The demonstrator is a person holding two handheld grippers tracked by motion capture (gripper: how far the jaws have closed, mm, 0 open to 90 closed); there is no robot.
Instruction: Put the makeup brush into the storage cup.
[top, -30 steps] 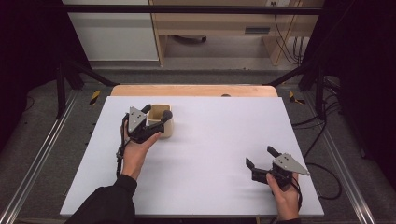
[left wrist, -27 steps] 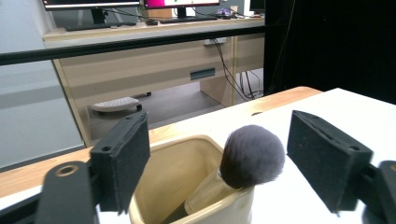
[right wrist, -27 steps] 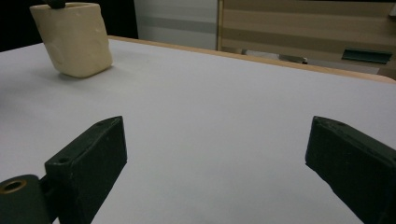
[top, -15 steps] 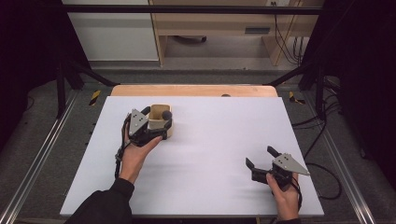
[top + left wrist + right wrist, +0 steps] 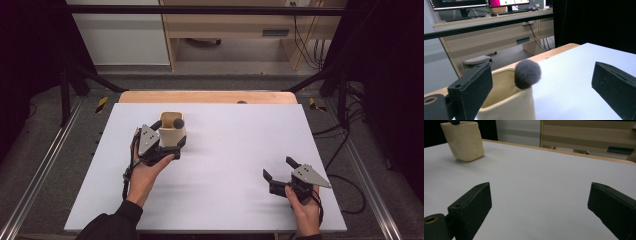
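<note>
Now, from the high view, your left gripper [image 5: 167, 134] sits at the cup [image 5: 172, 130], which stands upright on the left half of the table [image 5: 235, 165], toward the far side. A dark brush head [image 5: 178, 122] sticks up at the cup's right rim. One jaw lies along the left wall of the cup and the other is in front of it; the jaws have just been opening, and they stand wide with the cup partly between them. From here you cannot tell if the left jaw touches the wall. Your right gripper [image 5: 281, 170] rests near the front right corner of the table, well apart from the cup, with its jaws apart and nothing between them.

In the left gripper view, the cup [image 5: 506, 100] is low and left, just beside the left jaw, which overlaps its rim. The brush head [image 5: 527, 74] leans on the cup's near right edge. The right jaw is far to the right, over bare table [image 5: 574, 85], and it does not touch the cup.

In the right gripper view, the jaws stand wide over the bare table [image 5: 536, 182]. The cup [image 5: 464, 141] is far off at the upper left, and it looks tilted in this picture.
</note>
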